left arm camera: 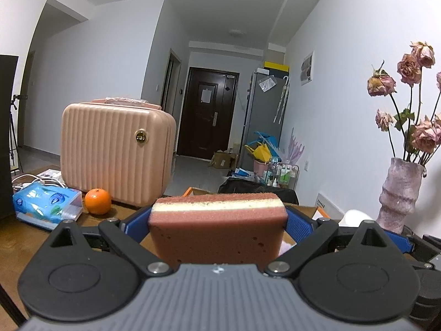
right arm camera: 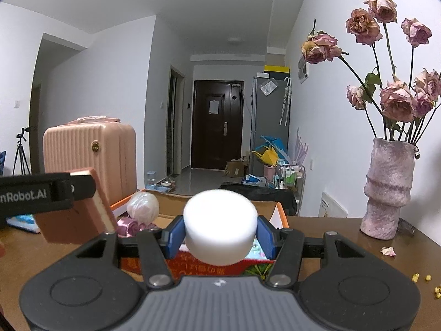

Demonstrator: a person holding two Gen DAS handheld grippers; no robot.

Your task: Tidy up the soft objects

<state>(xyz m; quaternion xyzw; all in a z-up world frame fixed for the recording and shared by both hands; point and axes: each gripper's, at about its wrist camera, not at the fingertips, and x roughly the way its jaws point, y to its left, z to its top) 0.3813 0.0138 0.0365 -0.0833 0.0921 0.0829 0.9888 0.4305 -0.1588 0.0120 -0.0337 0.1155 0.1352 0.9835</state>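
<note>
Left wrist view shows the left gripper [left arm camera: 217,220] clamped on a brown sponge block [left arm camera: 217,229] with a cream stripe through it; the blue pads [left arm camera: 299,227] press both of its sides, and it is held clear of the wooden table [left arm camera: 27,237]. Just beyond the block the rim of an orange-edged cardboard box [left arm camera: 318,211] peeks out on either side. Far left on the table stand a ribbed pink case [left arm camera: 115,154], closed, with an orange [left arm camera: 97,201] touching its near corner and a blue tissue pack [left arm camera: 46,204] left of that. At the right a pink vase [left arm camera: 399,195] holds dried roses [left arm camera: 413,66].

From the right wrist camera, the right gripper [right arm camera: 220,234] has its jaws closed on a white round foam puck [right arm camera: 220,226], squeezed between the blue pads [right arm camera: 175,234] and lifted over the near edge of the open box [right arm camera: 282,215]. Inside that box lie a pale wrapped ball [right arm camera: 143,205] at the far left, a bit of pink satin cloth [right arm camera: 128,227] beside it, and some printed packaging under the puck whose kind I cannot tell. The left gripper reaches in from the left, holding the sponge block tilted just left of the box. The vase stands at the far right of the table, with a fallen petal [right arm camera: 388,251] and yellow crumbs [right arm camera: 421,285] near it.
</note>
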